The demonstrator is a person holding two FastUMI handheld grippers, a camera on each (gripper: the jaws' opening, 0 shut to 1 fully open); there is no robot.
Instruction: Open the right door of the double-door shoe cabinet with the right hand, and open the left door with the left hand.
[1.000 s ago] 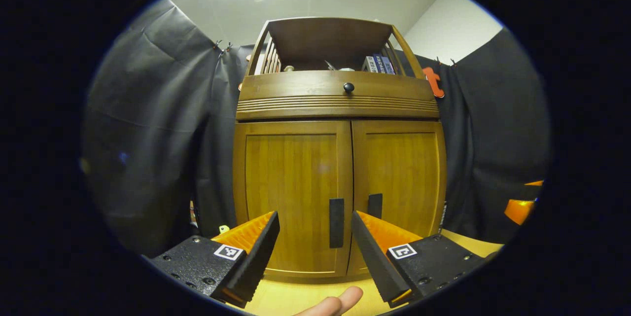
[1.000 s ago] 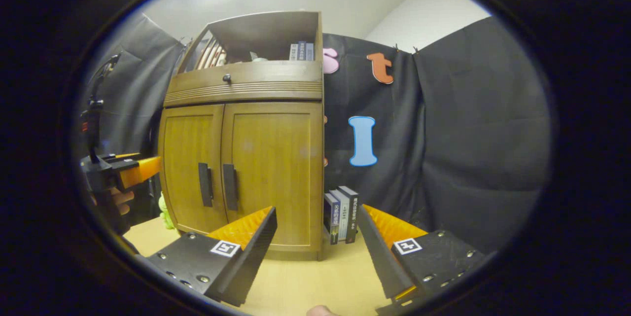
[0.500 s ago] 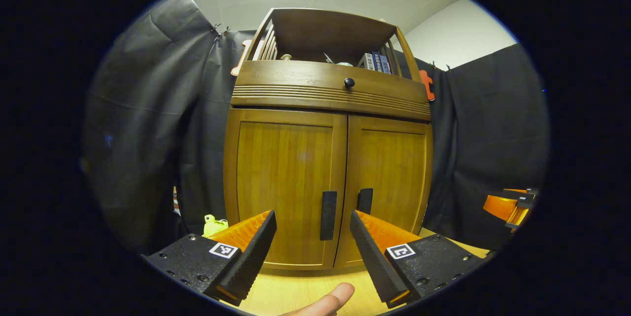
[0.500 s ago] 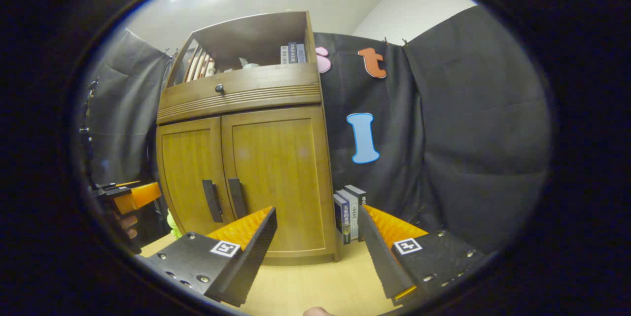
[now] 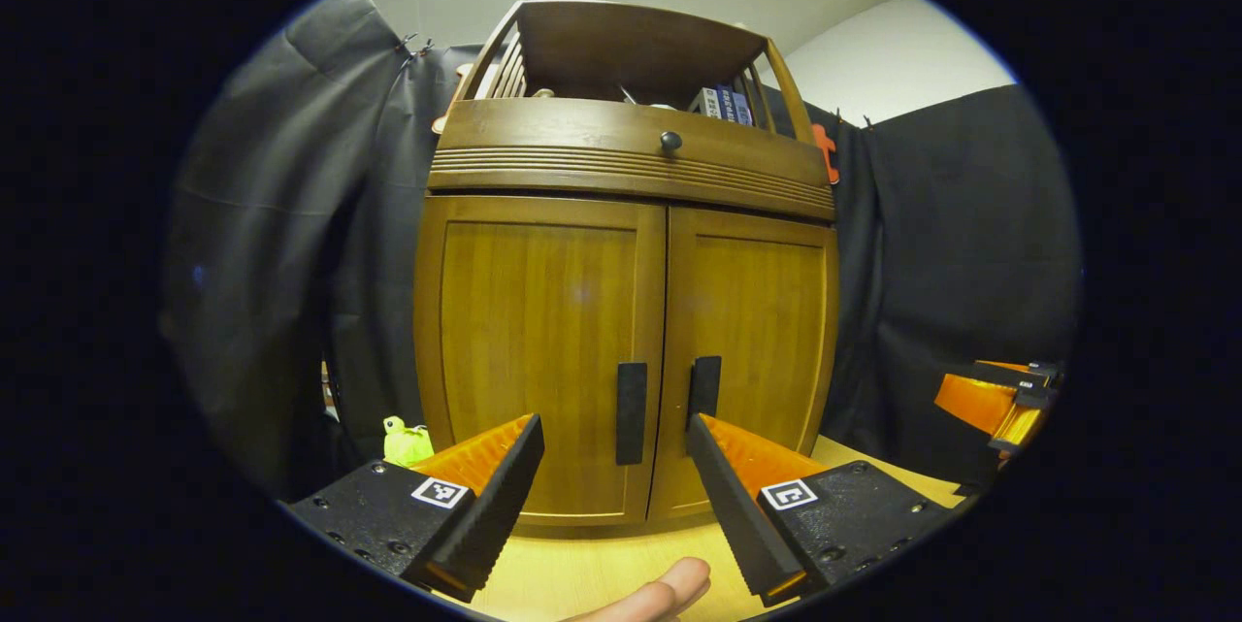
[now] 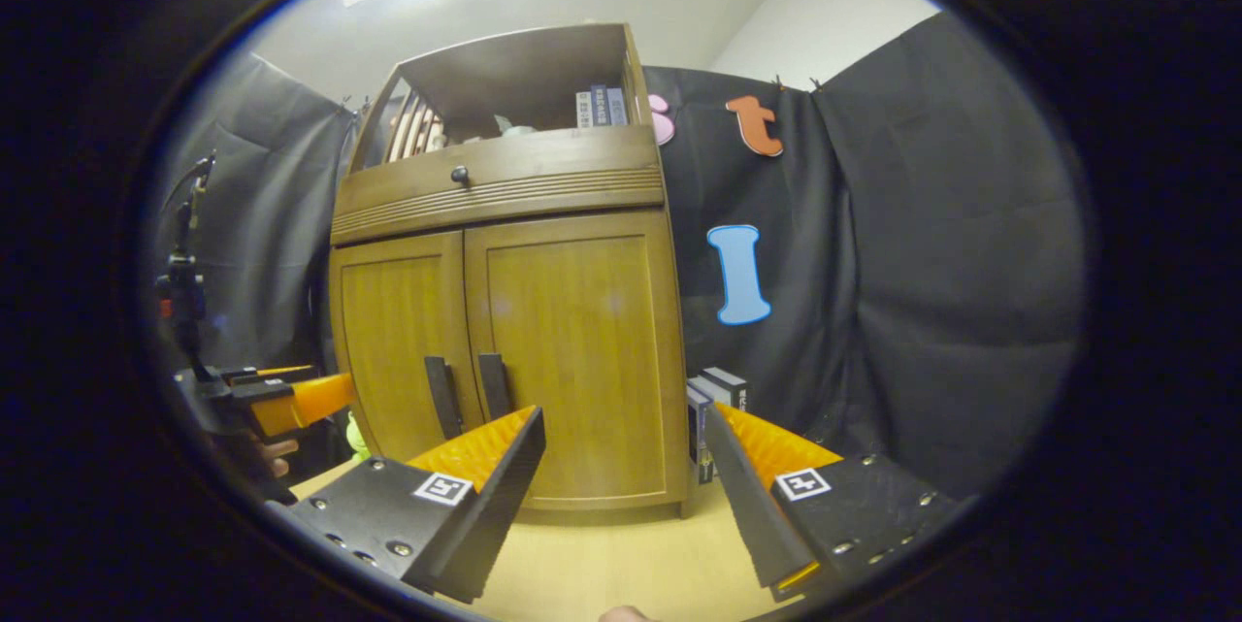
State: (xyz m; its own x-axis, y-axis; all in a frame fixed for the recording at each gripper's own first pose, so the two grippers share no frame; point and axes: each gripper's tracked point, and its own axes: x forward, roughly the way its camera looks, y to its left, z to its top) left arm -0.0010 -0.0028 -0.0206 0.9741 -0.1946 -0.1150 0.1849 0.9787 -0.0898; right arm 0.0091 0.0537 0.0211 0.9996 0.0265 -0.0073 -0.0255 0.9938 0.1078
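The wooden shoe cabinet [image 5: 621, 176] stands on a light wooden floor with both doors closed. In the left gripper view its left door [image 5: 543, 341] and right door [image 5: 757, 331] each carry a black vertical handle, the left handle [image 5: 631, 411] and the right handle [image 5: 704, 387]. My left gripper [image 5: 613, 496] is open, a short way in front of the handles, nothing between its fingers. In the right gripper view my right gripper [image 6: 626, 506] is open, facing the right door [image 6: 577, 350] from the right, apart from the right handle [image 6: 494, 385]. The left gripper [image 6: 291, 394] appears at far left there.
A drawer with a black knob [image 5: 670, 141] sits above the doors, with an open shelf holding books on top. Upright books [image 6: 713, 399] stand on the floor right of the cabinet. A green toy [image 5: 406, 440] lies at its left. Black cloth walls surround the cabinet.
My left gripper has drawn a little closer to the cabinet and shifted right, so the handles sit more between its fingers. The right gripper's view has swung slightly left.
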